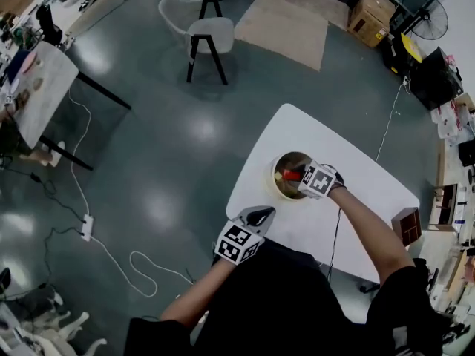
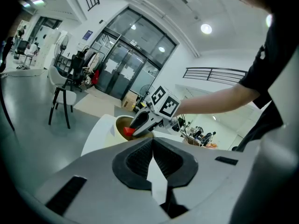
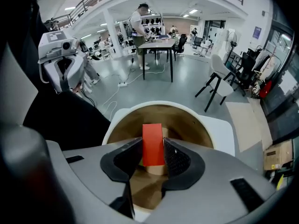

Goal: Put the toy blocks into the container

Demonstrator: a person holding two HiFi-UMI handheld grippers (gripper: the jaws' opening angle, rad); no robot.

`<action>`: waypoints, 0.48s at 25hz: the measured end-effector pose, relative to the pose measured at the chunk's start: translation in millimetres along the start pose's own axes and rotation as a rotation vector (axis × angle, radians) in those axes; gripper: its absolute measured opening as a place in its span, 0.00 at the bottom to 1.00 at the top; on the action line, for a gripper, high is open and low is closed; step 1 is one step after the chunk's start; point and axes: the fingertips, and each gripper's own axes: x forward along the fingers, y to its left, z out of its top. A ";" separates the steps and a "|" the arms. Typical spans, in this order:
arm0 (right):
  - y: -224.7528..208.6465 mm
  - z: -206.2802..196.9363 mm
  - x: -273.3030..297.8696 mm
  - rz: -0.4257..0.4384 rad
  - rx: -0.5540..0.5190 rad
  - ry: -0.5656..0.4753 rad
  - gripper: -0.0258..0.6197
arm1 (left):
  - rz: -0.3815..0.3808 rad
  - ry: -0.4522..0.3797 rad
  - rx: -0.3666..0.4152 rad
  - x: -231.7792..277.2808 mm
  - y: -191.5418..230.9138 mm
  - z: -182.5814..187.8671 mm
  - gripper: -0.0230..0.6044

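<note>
A glossy grey floor [image 1: 163, 147] shows bright reflections under ceiling lights [image 2: 206, 29]. On it stands a white tabletop [image 1: 371, 191], with a white chair [image 1: 210, 34] and a brown mat [image 1: 286, 22] beyond. A second table [image 1: 46, 87] stands at left, a fan [image 1: 427, 13] and a cardboard box [image 1: 371, 10] stand far right, and glass doors [image 2: 122, 73] fill one wall.

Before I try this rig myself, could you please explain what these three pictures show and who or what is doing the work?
There is no robot here. A person holds a two-jaw gripper in each hand, and the cubes with square markers are part of those grippers. One picture comes from a camera on the person's head, looking steeply down. The other two come from a camera riding on each gripper, looking along its jaws. On the white table stands a round container. The right gripper is shut on a red block and hangs over the container's mouth, pointing down. The left gripper is shut with nothing in it, by the table's near edge.
</note>
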 end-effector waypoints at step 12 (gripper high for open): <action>-7.9 -9.6 -8.2 -0.030 0.049 -0.022 0.25 | -0.005 -0.013 0.009 3.4 -7.6 5.5 0.04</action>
